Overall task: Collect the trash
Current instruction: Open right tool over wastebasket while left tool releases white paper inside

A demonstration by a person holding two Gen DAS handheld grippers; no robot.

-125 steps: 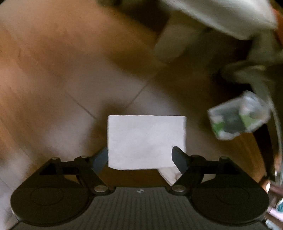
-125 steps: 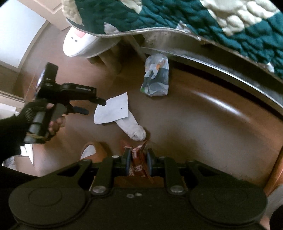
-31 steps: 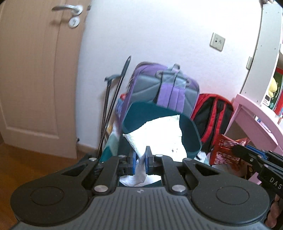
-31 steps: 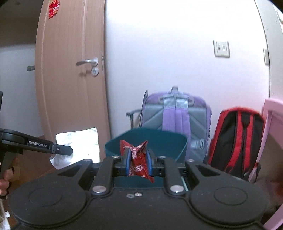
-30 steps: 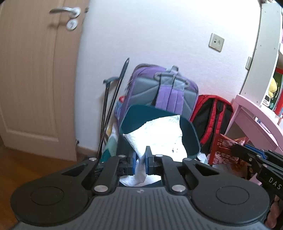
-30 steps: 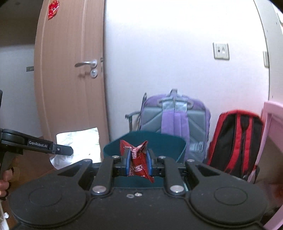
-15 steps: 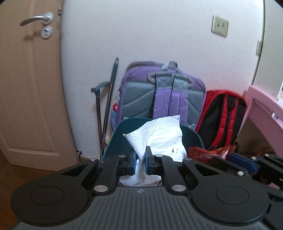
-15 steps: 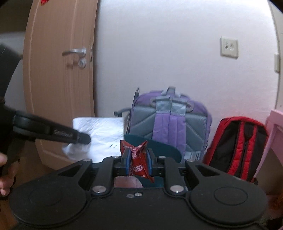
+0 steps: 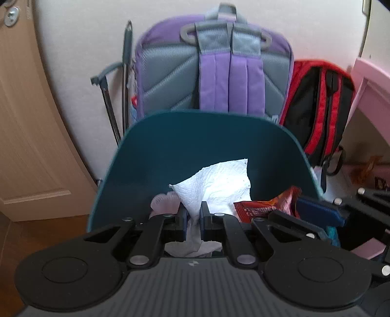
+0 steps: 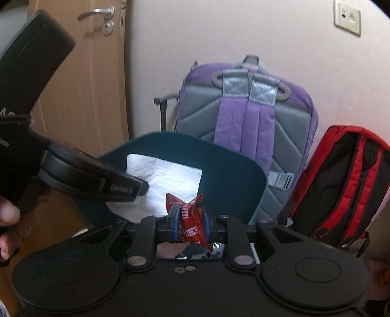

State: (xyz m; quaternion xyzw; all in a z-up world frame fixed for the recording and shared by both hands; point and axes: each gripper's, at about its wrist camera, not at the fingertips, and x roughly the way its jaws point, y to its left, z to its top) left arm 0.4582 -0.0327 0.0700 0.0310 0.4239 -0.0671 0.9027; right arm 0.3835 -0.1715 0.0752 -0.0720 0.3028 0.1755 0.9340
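Two pinches over the teal bin: left tool grips crumpled white tissue, right tool creased red wrapper.

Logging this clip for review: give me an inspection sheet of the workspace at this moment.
Surface: wood floor.
Job's things: teal bin; paper towel; red wrapper; both held at the bin's mouth.
Clutter: trash already in the bin, kind unclear.
Grippers: left gripper shut on the towel; right gripper shut on the wrapper.
Cables: nothing seen.
Surroundings: purple backpack, red backpack, door, wall socket.
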